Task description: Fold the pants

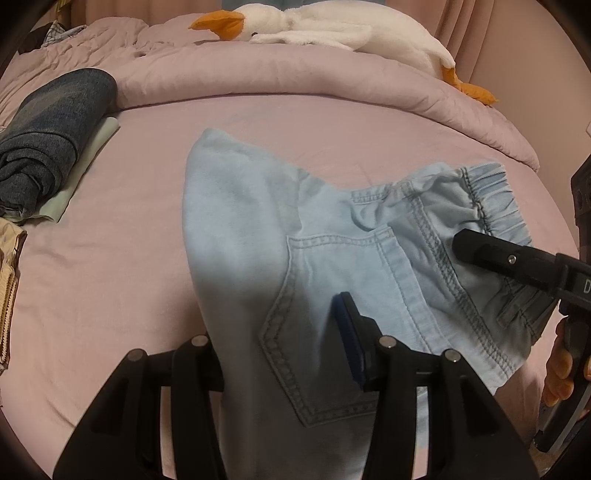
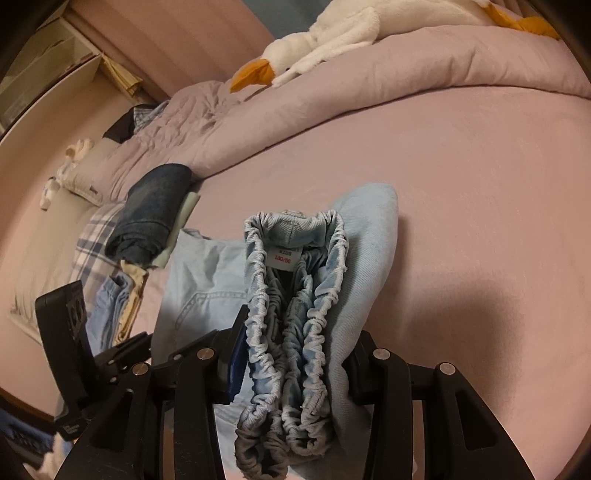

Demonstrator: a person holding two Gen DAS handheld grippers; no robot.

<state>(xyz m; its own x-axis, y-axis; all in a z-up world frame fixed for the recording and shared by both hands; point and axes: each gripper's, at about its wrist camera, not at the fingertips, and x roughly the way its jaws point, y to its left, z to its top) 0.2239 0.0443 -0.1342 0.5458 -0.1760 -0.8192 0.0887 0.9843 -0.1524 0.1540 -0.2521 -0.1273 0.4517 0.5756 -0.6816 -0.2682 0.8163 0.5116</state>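
- Pants lie on pink bed, pale denim, already doubled over, back pocket up, waistband to my right side
- Left claw clamped on pants at seat end, cloth bunched between both fingers, blue pad showing on one finger
- Right claw clamped on waistband, ruched elastic layers pinched together between fingers, size label visible inside the opening
- From left view one black finger of my right claw presses on cloth just beside the elastic
- Step in hand, my read: mid-fold, both ends gripped, cloth partly lifted rather than flat; looks like a second fold or a carry to the stack
- Next move calls for: keep both grips level, bring waistband end over toward the far folded edge, lay flat, only then let go; release right first so elastic does not spring open
- Risk: layers at waistband uneven, may slip out of pinch and skew the fold
- Dark jeans, folded, sit well apart on my left with other folded clothes, likely the done pile
- Goose plush on duvet at far side, out of the way
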